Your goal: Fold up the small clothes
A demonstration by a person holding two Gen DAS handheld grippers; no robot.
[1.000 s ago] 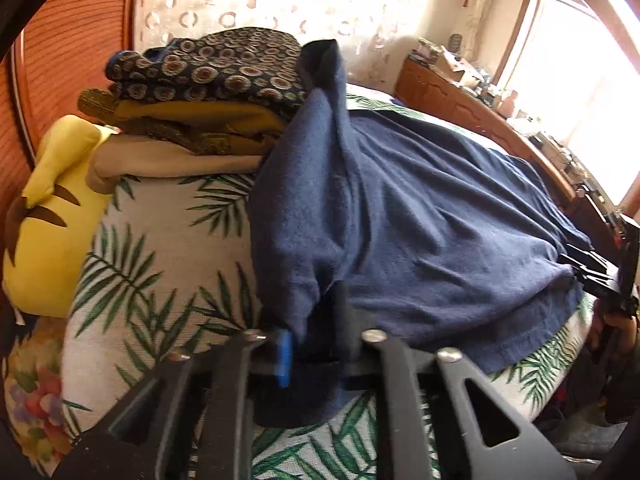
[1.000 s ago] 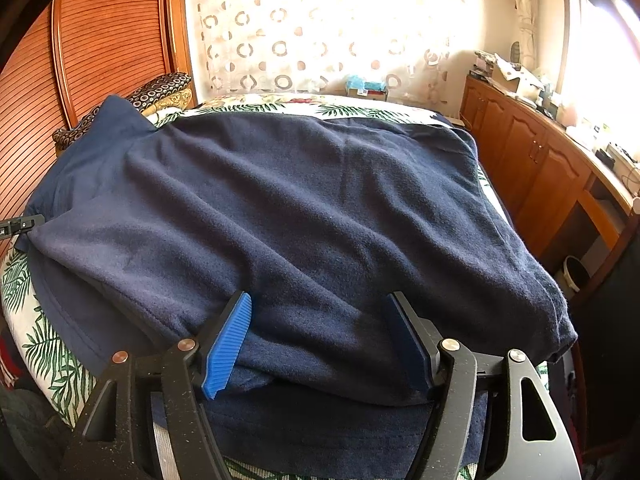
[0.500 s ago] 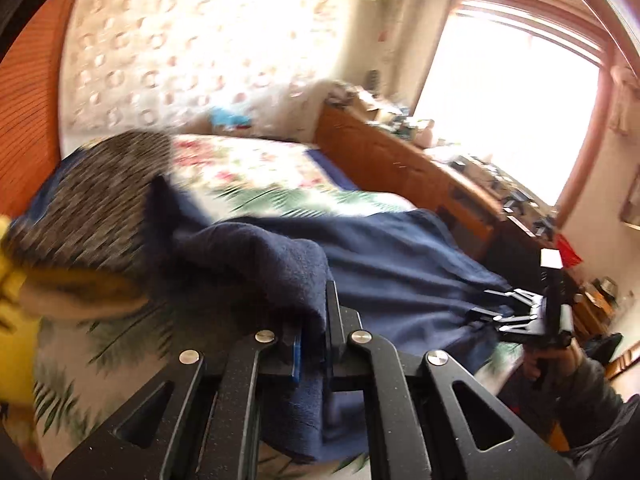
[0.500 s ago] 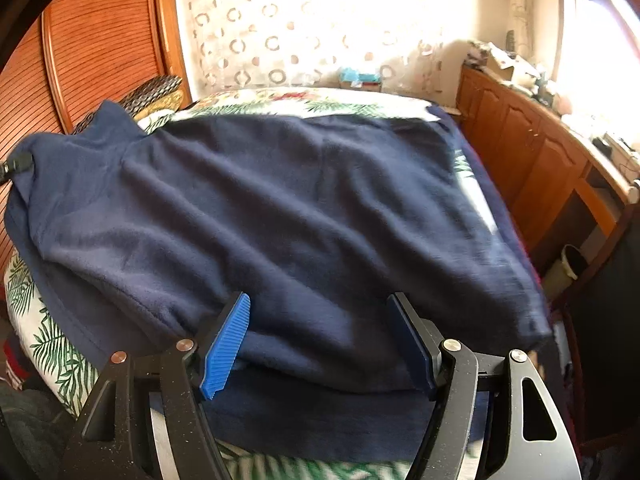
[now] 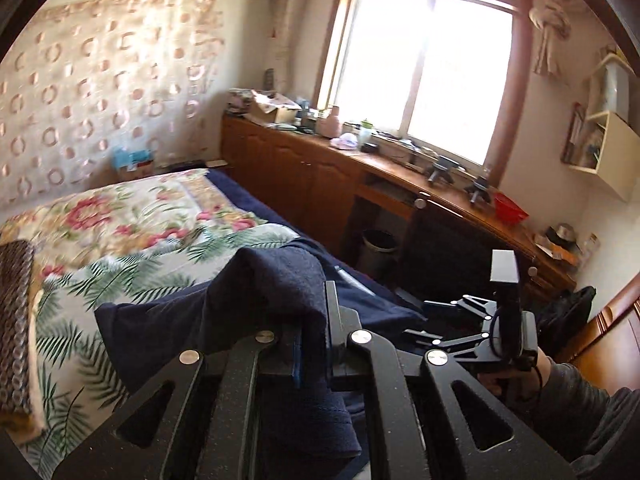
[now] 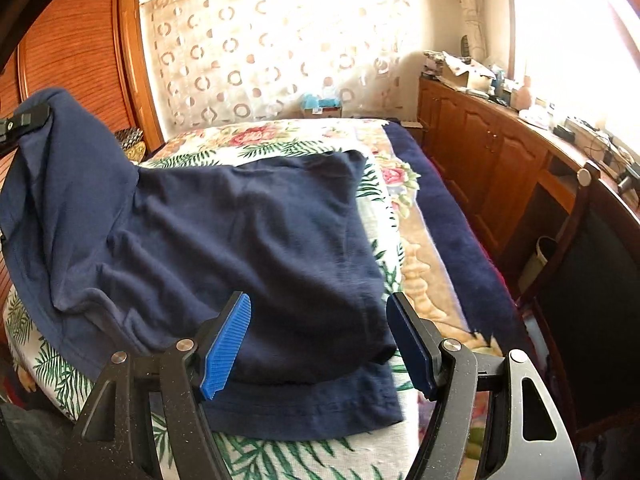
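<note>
Left wrist view first, reading from the left edge: I see a patterned stack of folded clothes (image 5: 16,320) at the side of the bed (image 5: 120,216), whose cover carries green fern leaves and pink flowers. Toward the middle, my left gripper (image 5: 312,340) has its jaws clenched on a bunched fold of the navy shirt (image 5: 276,284), and the cloth rises in a hump above the jaws and hangs down between the black arms. Further right sits my right gripper (image 5: 440,320), held in a hand (image 5: 516,376) with a grey sleeve, near the bed's edge. Behind it a wooden cabinet (image 5: 304,176) runs under the bright window (image 5: 424,68), its top cluttered with small items I cannot make out. In the right wrist view, the far left shows the lifted corner of the shirt pinched up high in the left gripper (image 6: 24,120), in front of a wooden wardrobe (image 6: 76,52). The rest of the shirt lies spread over the bed, its near hem folded under toward me. My right gripper (image 6: 320,340) has its jaws released, standing wide on either side of the near hem, and whether the blue pads (image 6: 224,344) touch the cloth I cannot tell.
</note>
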